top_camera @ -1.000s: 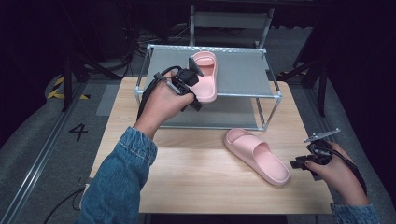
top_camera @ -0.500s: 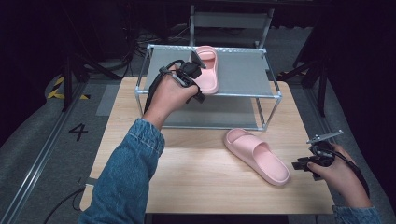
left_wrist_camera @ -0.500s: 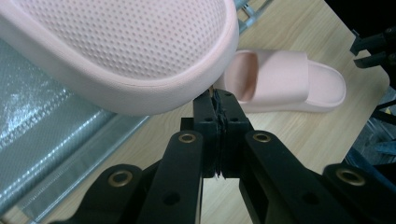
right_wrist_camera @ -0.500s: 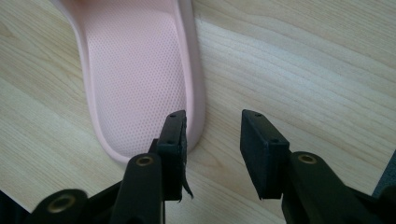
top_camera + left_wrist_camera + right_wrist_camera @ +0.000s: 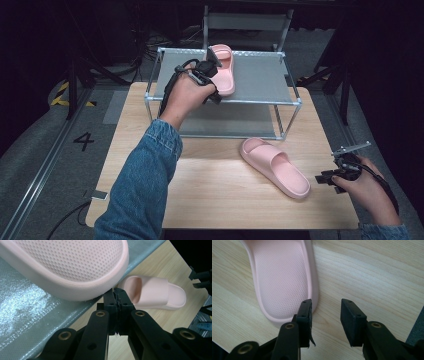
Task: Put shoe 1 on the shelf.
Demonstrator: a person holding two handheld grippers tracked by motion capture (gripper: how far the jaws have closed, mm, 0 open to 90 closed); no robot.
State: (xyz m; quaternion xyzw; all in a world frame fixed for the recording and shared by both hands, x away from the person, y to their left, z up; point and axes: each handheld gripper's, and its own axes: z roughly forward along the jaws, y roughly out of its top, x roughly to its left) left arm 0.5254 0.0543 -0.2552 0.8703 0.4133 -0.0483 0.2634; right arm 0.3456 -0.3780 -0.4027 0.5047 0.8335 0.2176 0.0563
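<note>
The left tongs (image 5: 212, 65) are pressed together, pads meeting with nothing visibly between them, their tips just under the heel edge of a pink foam slide sandal (image 5: 222, 68) that lies on the grey mesh top of a metal-framed two-tier rack (image 5: 260, 80). In the left gripper view that heel (image 5: 75, 270) juts past the shelf edge, so it looks only partly supported; a nudge from the closed tips, or the trailing cable dragging as the hand draws away, could tip it off onto the lower tier or the light wooden counter (image 5: 210, 190). The matching second pink foam sandal (image 5: 275, 166) lies flat on the counter in front of the rack, toe toward the rack. The right tongs (image 5: 325, 315) stand apart beside its heel, holding nothing; one pad (image 5: 304, 312) sits at the sandal's rim, the other over bare wood. Closing from here would probably pinch only the thin side wall, or slide off the rounded foam and push the sandal across the smooth wood. A shallow bite could also let it swing and drop during the lift to the rack.
</note>
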